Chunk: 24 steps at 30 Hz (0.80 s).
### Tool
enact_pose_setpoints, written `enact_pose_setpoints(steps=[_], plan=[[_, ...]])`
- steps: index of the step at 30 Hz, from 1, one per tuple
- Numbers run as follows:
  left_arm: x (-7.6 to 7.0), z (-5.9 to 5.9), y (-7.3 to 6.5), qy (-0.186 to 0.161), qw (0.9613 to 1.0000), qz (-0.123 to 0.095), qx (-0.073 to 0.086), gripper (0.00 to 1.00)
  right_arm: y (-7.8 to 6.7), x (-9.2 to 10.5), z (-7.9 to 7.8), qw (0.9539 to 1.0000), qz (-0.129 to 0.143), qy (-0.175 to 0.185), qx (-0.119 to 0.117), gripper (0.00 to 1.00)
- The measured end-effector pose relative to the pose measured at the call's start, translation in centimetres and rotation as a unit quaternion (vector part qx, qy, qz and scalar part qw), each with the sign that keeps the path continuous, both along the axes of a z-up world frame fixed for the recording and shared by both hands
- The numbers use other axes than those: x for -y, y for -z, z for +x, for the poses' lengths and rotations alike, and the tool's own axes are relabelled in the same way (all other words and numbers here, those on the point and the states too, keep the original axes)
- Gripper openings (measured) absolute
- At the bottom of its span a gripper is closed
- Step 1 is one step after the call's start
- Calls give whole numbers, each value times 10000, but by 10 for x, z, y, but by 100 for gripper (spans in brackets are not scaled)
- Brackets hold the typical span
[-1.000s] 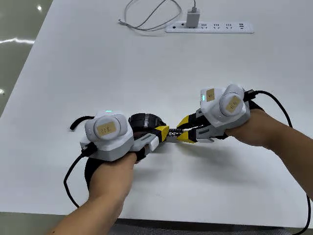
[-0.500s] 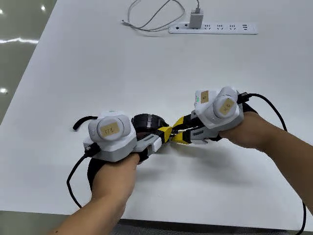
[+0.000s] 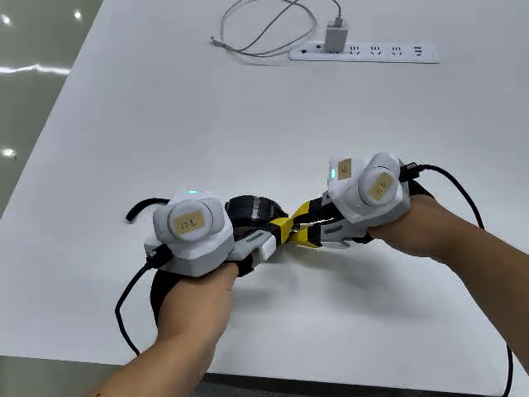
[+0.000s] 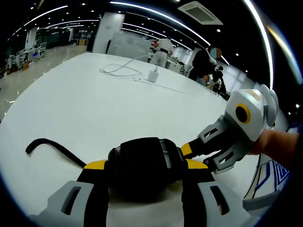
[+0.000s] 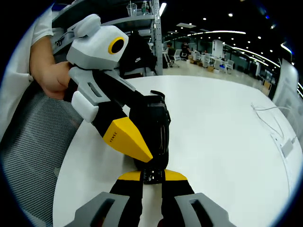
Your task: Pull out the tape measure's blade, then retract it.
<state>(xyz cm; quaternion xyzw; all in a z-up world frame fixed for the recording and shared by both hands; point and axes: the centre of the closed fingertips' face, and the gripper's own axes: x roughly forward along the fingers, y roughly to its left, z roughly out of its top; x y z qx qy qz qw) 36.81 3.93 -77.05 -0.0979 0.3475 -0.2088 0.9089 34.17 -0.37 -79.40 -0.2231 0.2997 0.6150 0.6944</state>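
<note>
Left hand-held gripper [image 4: 147, 165] clamps the tape measure [image 3: 246, 207] on the counter [image 3: 165, 124]. Right hand-held gripper [image 3: 302, 225], facing it, pinches its blade tip [image 5: 152, 177].

Head view down over the table [image 3: 207, 107]; gripper views low, close, opposed, tape measure [image 4: 142, 165] between.

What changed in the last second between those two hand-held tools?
The right gripper moved in towards the black round tape measure, closing the small gap, its jaws shut on the blade's tip. The left gripper stayed clamped around the tape measure on the white table.
</note>
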Motion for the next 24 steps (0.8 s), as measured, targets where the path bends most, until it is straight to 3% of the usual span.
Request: enact_pose_setpoints(steps=[6, 11, 24], plan=[[4, -2, 1, 163, 9998, 103, 37, 59, 5, 1, -3, 9999, -122, 42, -62, 12], [3, -1, 1, 105, 9999, -12, -40, 59, 0, 4, 0, 9999, -16, 153, -58, 13], [4, -2, 1, 162, 9998, 98, -53, 60, -5, 7, 4, 9996, 23, 288, -40, 18]])
